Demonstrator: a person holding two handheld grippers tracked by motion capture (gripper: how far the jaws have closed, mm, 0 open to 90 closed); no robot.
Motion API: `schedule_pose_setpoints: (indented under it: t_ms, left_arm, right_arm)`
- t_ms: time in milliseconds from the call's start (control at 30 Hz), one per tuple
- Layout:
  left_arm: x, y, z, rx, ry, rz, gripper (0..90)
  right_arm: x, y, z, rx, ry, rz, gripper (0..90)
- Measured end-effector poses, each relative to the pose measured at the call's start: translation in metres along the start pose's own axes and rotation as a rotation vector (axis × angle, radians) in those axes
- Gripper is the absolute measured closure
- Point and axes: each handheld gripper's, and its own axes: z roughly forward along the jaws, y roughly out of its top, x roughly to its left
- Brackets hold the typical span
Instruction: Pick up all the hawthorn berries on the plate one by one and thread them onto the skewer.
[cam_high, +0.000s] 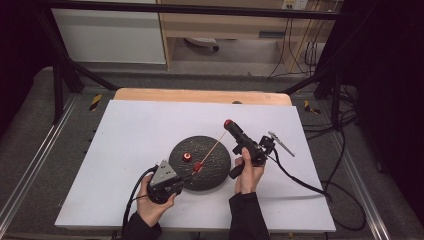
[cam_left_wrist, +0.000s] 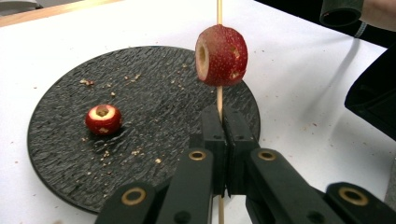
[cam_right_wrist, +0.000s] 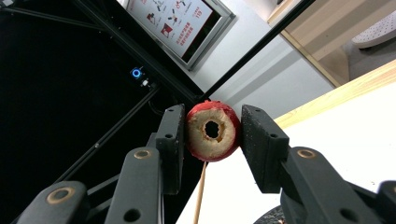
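So the overhead cam sits above my side of the table (cam_high: 150, 125), looking forward and down at everything. My left claw's cam rides low, staring close across the black plate (cam_left_wrist: 70, 154). My right claw's cam tilts up toward the wall poster (cam_right_wrist: 180, 23). All three catch the wooden skewer (cam_high: 212, 147).

cored red fruits (cam_left_wrist: 221, 55): 3 | wooden skewer (cam_high: 214, 146): 1 | black round plate (cam_high: 215, 175): 1 | tools: 2

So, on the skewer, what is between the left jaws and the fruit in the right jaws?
One cored red fruit is threaded on the skewer there; past it the stick is bare up to the held fruit. The high view shows this.
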Motion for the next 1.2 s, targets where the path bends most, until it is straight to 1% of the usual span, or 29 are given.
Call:
schedule_pose_setpoints:
  t_ms: [200, 300, 667, 833, 900, 1067, 1133, 1200]
  left_arm:
    - [0.000, -0.001, -0.002, 0.000, 0.001, 0.005, 88.4]
    - [0.001, -0.001, -0.003, -0.002, 0.001, 0.000, 88.4]
    - [0.000, 0.000, 0.000, 0.001, 0.002, 0.002, 88.4]
    - [-0.003, 0.002, 0.001, -0.013, 0.012, -0.013, 88.4]
    - [-0.005, 0.004, 0.003, -0.015, 0.016, -0.013, 88.4]
    - [-0.009, 0.009, 0.007, -0.020, 0.029, -0.029, 88.4]
    - [-0.011, 0.012, 0.009, -0.019, 0.030, -0.034, 88.4]
    - [-0.011, 0.013, 0.010, -0.017, 0.027, -0.038, 88.4]
  right_arm:
    - [0.000, -0.001, 0.000, 0.005, -0.001, 0.004, 61.9]
    - [0.000, 0.000, 0.000, 0.003, 0.003, 0.003, 61.8]
    - [0.000, -0.001, 0.000, 0.012, 0.009, 0.008, 61.8]
    - [0.000, -0.002, 0.000, 0.013, 0.009, 0.009, 61.8]
    - [0.000, -0.004, 0.001, 0.013, 0.010, 0.010, 61.8]
    - [0.000, -0.005, 0.000, 0.014, 0.015, 0.000, 61.9]
    - [0.000, -0.006, -0.001, 0.016, 0.017, 0.001, 61.9]
    - [0.001, -0.006, -0.002, 0.006, 0.017, -0.008, 61.9]
